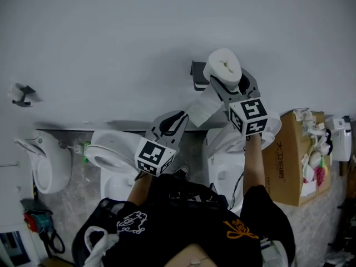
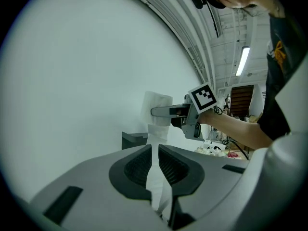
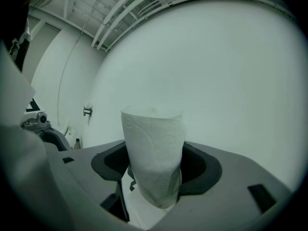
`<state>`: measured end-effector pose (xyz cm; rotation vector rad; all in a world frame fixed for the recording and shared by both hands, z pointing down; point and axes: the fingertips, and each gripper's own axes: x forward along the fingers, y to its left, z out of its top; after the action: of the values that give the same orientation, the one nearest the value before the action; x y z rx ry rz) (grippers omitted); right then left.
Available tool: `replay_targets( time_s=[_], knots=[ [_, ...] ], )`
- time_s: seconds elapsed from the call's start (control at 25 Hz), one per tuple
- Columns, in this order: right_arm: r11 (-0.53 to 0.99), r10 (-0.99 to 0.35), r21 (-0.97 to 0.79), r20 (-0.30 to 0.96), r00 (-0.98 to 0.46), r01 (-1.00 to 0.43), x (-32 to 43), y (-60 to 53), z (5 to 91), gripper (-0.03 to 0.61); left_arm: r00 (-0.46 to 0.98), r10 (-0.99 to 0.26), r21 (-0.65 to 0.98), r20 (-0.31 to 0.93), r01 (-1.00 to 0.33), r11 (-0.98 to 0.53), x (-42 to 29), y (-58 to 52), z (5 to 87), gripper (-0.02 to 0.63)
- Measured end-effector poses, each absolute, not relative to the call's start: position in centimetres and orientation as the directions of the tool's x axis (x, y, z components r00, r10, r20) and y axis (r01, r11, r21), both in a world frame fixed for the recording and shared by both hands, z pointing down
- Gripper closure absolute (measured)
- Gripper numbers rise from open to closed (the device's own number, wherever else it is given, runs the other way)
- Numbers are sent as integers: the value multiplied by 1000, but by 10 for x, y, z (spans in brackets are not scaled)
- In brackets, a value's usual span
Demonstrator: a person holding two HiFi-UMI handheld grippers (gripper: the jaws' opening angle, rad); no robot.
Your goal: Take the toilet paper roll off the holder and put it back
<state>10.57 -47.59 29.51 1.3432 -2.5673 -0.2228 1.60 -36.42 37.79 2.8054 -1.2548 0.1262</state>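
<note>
My right gripper (image 1: 229,80) is shut on the white toilet paper roll (image 1: 222,64) and holds it up in front of the white wall, just right of the dark grey holder (image 1: 198,75). In the right gripper view the roll (image 3: 155,153) stands on end between the two jaws. A loose tail of paper (image 1: 201,109) runs from the roll down and left to my left gripper (image 1: 181,117). In the left gripper view that tail (image 2: 155,177) is pinched in the narrow gap between the jaws, with the roll (image 2: 157,106) and the holder (image 2: 132,139) beyond.
Below the wall stand two white toilets (image 1: 108,154) (image 1: 222,157) and another white fixture (image 1: 49,163) at the left. An open cardboard box (image 1: 289,154) with loose items sits at the right. A small fitting (image 1: 20,95) is mounted on the wall at the far left.
</note>
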Motion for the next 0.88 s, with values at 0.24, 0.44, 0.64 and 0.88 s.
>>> replay_targets(
  time_s=[0.24, 0.44, 0.64, 0.88],
  knots=[
    [582, -813, 217, 173, -556, -784, 93, -517, 304, 272, 655, -751, 37, 90, -755, -654, 9, -373, 380, 572],
    [585, -807, 192, 240, -540, -788, 91, -538, 330, 272, 646, -759, 38, 87, -763, -645, 5, -376, 381, 572],
    [597, -797, 217, 272, -540, -772, 89, -543, 340, 272, 634, -768, 44, 89, -773, -633, 0, -379, 384, 572],
    [622, -778, 242, 302, -551, -745, 87, -543, 344, 268, 624, -775, 47, 99, -781, -623, -2, -381, 386, 572]
  ],
)
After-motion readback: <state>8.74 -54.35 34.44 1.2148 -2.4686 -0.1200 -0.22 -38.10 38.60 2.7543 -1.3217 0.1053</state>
